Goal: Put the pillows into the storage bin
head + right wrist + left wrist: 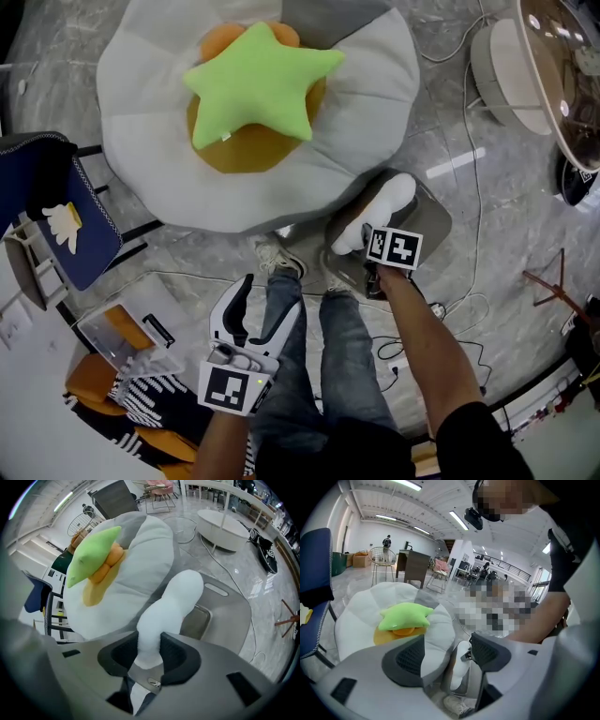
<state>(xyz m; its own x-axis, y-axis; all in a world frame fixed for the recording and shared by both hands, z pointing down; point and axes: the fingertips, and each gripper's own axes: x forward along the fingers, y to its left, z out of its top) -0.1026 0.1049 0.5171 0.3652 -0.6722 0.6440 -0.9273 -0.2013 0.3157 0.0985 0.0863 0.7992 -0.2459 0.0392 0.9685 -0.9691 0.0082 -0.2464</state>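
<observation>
Right gripper view: the right gripper (150, 651) is clenched on the narrow end of a soft, plain white pillow (168, 606), which bulges into a rounded lobe beyond the pads and hangs above a grey tray-shaped bin (234, 616) on the floor. Head view puts this just in front of the person's feet, beside a large pale grey round cushion (150, 169) carrying an orange cushion (253, 150) topped by a bright green star-shaped pillow (258, 84). The left gripper (445, 656) is held low with its jaws apart and nothing between them.
</observation>
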